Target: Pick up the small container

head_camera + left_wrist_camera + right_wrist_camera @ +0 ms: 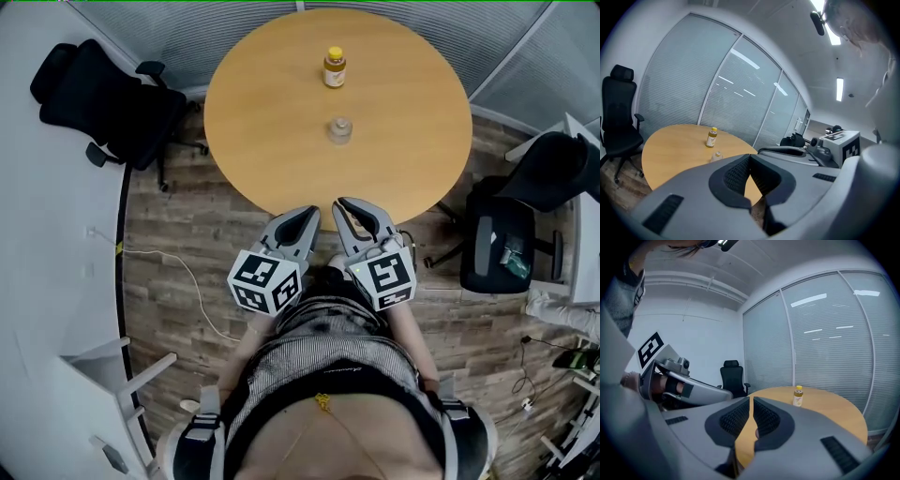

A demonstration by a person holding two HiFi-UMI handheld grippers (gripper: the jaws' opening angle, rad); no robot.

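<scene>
Grippers, two, side by side at the near edge of the round wooden table [272, 141]: left gripper [306, 217] and right gripper [345, 208], each with jaws clenched together on nothing. Small container [339, 129], clear, upright near the table's middle, well apart from both grippers. Bottle [335, 67], yellow-capped, upright beyond it toward the far edge. Office chair [103, 103], black, on the floor left of the table.

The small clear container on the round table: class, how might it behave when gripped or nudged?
The small clear container looks transparent and smooth-walled, so it may be slippery and fragile. It looks short and squat, so probably hard to tip. Being small, it is likely light; a nudge might slide it across the smooth table.
</scene>
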